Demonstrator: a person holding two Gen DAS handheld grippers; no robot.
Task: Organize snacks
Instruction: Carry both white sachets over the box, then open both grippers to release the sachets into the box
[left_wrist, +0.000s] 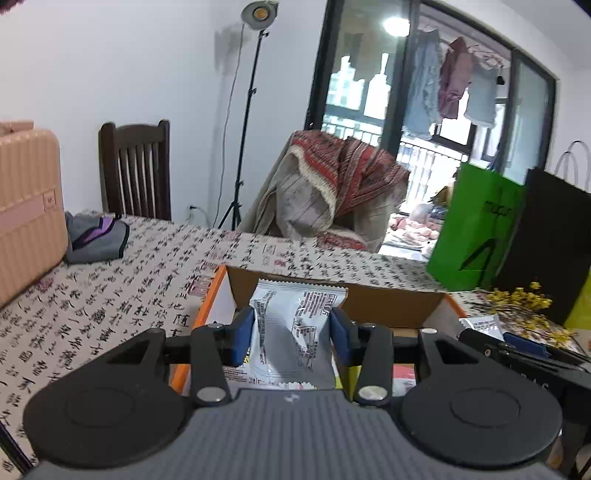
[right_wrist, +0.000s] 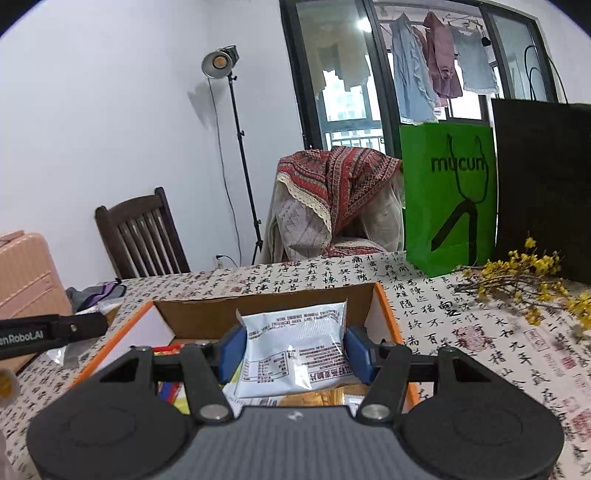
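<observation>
Left wrist view: left tool (left_wrist: 291, 334) pinches a grey snack packet (left_wrist: 291, 325) upright above the orange-edged box (left_wrist: 210, 295) on the worktop (left_wrist: 110, 295), likely poised for dropping in.

Right wrist view: right tool (right_wrist: 294, 352) clamps a white snack packet (right_wrist: 295, 350) crosswise over the same box (right_wrist: 388, 306), already holding other snacks.

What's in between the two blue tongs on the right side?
A silver snack packet, squeezed between the right tongs above the cardboard box; the right wrist view shows it.
</observation>
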